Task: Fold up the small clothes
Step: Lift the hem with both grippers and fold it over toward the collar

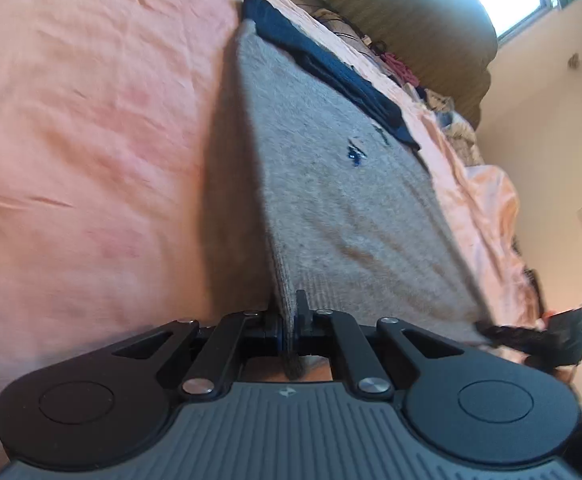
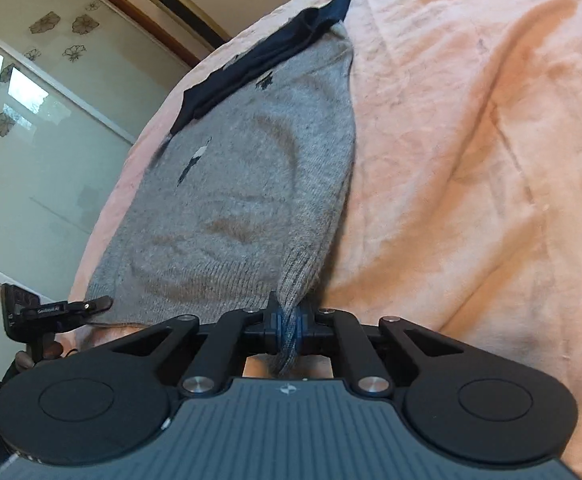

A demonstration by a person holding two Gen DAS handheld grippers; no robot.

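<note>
Sweater (image 1: 331,200) hem hides gripped fingertips.

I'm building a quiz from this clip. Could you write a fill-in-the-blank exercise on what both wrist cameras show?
1. Both grippers are shut on the ribbed hem of the grey knitted ____.
2. The left gripper and the right gripper each pinch one ____ of that hem.
3. The garment hangs above a wrinkled bedsheet coloured ____.
4. The folded cloth band at the garment's far end is dark ____.

Missing words: sweater; corner; pink; blue
</note>
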